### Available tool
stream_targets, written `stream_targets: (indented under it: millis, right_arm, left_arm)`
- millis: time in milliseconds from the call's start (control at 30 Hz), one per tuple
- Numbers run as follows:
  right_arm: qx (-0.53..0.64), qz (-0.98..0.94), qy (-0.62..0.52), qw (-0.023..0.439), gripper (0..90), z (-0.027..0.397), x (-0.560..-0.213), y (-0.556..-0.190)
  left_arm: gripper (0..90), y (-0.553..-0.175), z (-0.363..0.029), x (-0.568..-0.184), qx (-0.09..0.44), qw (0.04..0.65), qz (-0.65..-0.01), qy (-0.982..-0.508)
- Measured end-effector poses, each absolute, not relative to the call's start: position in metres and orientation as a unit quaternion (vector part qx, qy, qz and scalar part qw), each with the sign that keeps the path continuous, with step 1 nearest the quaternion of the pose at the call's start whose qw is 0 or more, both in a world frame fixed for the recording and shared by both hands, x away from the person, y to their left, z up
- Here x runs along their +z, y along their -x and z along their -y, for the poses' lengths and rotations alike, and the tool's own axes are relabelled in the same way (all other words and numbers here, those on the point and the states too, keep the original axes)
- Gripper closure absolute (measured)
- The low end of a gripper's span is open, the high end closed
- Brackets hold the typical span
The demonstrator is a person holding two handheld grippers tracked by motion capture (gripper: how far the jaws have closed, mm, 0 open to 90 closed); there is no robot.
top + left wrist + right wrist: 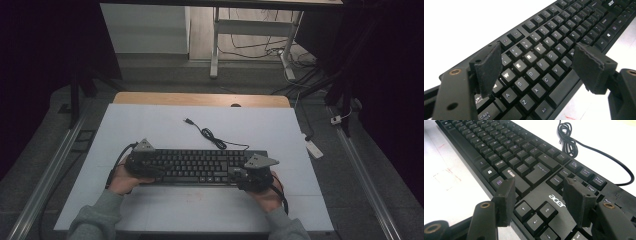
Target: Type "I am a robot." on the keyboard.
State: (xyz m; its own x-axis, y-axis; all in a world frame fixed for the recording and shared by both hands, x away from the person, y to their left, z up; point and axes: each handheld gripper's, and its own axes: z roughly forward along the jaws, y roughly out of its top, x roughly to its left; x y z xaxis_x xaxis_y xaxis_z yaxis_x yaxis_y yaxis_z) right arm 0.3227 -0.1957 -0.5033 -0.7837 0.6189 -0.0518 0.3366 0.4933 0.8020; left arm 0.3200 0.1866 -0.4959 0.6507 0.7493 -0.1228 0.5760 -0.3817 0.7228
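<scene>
A black Acer keyboard lies across the white table top, nearer the front edge. Its black cable runs in a loose coil from the back edge to a free plug. My left gripper hovers over the keyboard's left end. In the left gripper view its jaws stand wide open above the letter keys, holding nothing. My right gripper is at the keyboard's right end. It is open over the arrow keys and the logo, nothing between the pads. The coiled cable lies beyond.
The white sheet leaves a wooden strip bare at the table's far edge. A white power strip and cables lie on the floor to the right. Metal rails run along both sides of the table. Another desk's legs stand farther back.
</scene>
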Motion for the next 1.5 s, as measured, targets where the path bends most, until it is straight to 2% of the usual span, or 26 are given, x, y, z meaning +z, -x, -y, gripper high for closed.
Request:
stream_targets:
  millis: [467, 700, 967, 1300, 1500]
  right_arm:
    - [0.427, -0.845, -0.274, 0.17, 44.3, 0.186, -0.498, -0.325]
    - [0.438, -0.843, -0.265, 0.167, 47.6, 0.173, -0.493, -0.328]
    - [0.438, -0.845, -0.264, 0.159, 61.0, 0.16, -0.489, -0.335]
    - [0.432, -0.857, -0.253, 0.121, 87.7, 0.145, -0.495, -0.345]
    - [0.43, -0.864, -0.238, 0.11, 89.5, 0.129, -0.496, -0.349]
  left_arm:
    - [24.5, -0.321, -0.186, -0.497, 0.113, 0.38, -0.402, -0.826]
    - [24.4, -0.321, -0.185, -0.498, 0.113, 0.377, -0.4, -0.828]
    - [24.3, -0.321, -0.183, -0.498, 0.111, 0.374, -0.396, -0.831]
    - [24.2, -0.321, -0.182, -0.499, 0.112, 0.373, -0.392, -0.834]
    - [24.2, -0.321, -0.181, -0.499, 0.112, 0.372, -0.391, -0.834]
